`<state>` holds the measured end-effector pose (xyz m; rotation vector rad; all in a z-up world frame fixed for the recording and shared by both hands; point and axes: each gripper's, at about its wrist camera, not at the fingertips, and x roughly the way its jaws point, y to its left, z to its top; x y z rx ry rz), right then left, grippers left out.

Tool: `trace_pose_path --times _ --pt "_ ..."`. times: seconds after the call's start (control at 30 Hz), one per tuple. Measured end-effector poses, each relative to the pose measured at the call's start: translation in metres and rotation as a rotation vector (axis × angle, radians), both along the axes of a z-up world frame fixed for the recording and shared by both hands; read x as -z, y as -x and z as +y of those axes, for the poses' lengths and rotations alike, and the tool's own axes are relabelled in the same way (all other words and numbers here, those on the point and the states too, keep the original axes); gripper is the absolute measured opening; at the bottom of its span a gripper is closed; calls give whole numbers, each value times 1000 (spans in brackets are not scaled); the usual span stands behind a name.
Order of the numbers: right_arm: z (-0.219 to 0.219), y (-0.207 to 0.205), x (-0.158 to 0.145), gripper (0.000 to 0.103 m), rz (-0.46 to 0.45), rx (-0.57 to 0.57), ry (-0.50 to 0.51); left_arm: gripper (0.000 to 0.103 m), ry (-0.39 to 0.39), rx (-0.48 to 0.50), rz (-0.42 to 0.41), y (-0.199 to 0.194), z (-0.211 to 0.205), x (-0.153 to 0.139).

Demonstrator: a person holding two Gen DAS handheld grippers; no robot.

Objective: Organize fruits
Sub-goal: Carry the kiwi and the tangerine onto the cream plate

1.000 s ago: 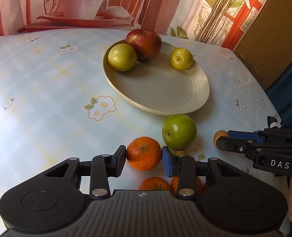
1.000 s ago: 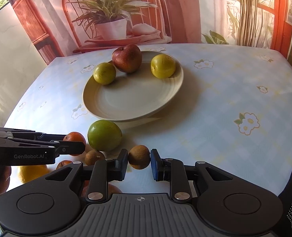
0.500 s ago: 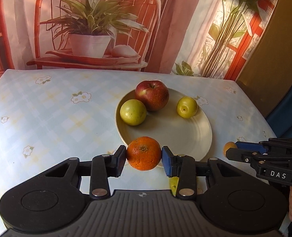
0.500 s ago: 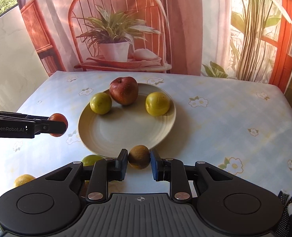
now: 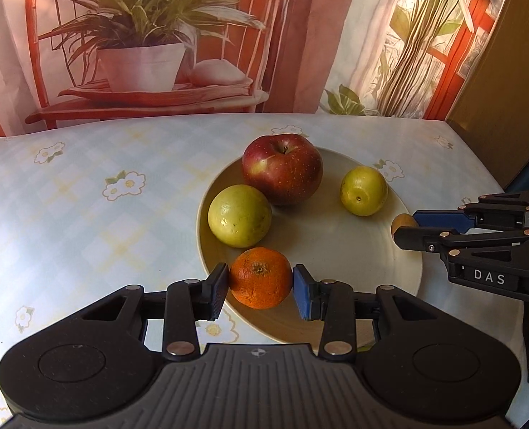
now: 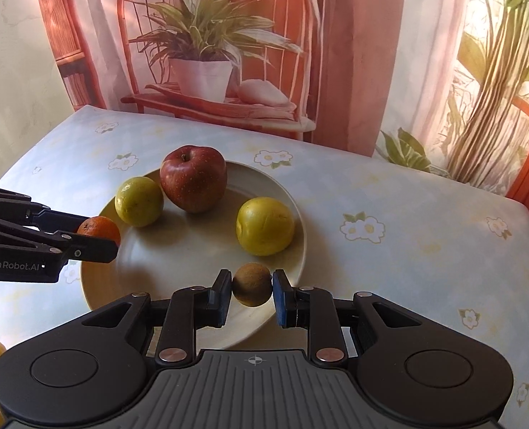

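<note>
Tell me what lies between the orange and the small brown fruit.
Only bare plate lies between the orange and the small brown fruit, in the right wrist view.

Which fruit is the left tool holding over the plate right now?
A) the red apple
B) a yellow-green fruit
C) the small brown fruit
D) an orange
D: in the left wrist view the left tool is shut on the orange above the plate; the brown fruit is in the right tool, and the apple lies on the plate.
</note>
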<state>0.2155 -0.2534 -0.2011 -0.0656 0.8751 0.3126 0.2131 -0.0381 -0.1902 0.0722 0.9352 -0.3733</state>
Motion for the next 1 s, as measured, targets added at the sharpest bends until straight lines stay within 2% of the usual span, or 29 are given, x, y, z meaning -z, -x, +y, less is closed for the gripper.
trace_pose_path --times 0.17,0.57,1.0 --pt "8 -13 10 22 9 -23 27 41 -18 29 -2 -2 -3 7" --pt "10 -26 18 23 -20 -20 81 41 -42 23 -14 -12 -7 13" --pt "14 -41 20 23 -56 -7 89 42 -42 25 -23 -17 -6 14"
